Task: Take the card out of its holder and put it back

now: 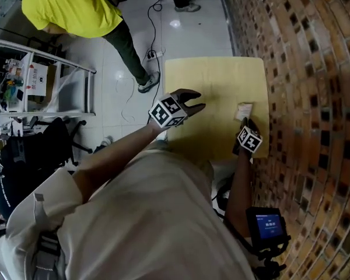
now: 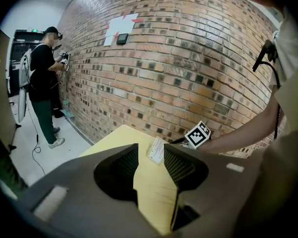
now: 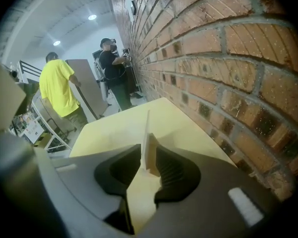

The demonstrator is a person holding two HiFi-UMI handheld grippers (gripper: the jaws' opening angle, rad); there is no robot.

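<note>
Running beside the brick wall [image 1: 315, 69], the yellow table [image 1: 210, 80] carries the task's thing near its wall-side edge. The left gripper [image 1: 196, 100] hovers over the table's middle, jaws apart and empty, pointed toward the other hand. The right gripper [image 3: 148, 157] is clamped on the card holder [image 3: 152, 155], which stands edge-on between its pads and appears tipped up from the tabletop.

The step looks like the start of the extraction, with one hand steadying the holder so the other can pull. Next, the left gripper would need to reach across, pinch only the exposed card edge and draw it straight out along the sleeve.

The holder is small, pale and flat. A thinner sheet, probably the card [image 3: 147, 125], rises past its top edge.
</note>
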